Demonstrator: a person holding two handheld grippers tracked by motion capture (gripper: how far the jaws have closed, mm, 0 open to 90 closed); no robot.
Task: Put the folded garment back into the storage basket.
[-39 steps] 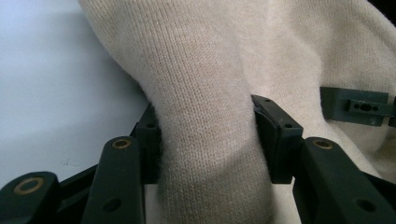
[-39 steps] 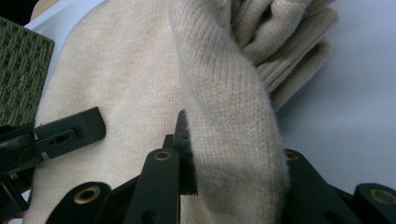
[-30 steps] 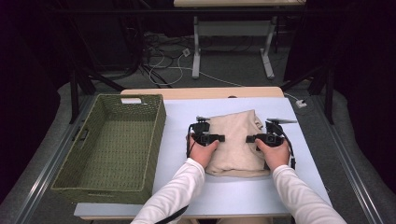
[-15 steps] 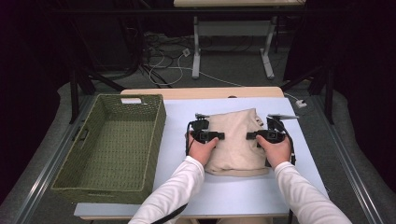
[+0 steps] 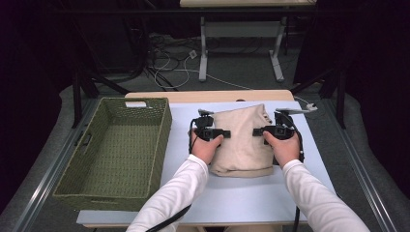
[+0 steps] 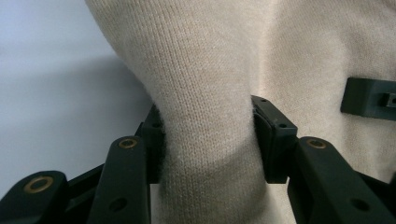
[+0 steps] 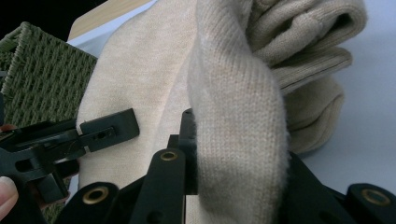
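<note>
Sweater, beige knit, folded, one: left gripper clamped on its left edge, right gripper clamped on its right edge, far end raised off the worktop. Step looks like lift-and-carry. Next likely: raise both evenly, swing to the one green wicker basket left of the sweater.

Green wicker basket, perhaps empty

right gripper far jaw hidden behind sweater fold, basket near corner behind sleeve
</note>
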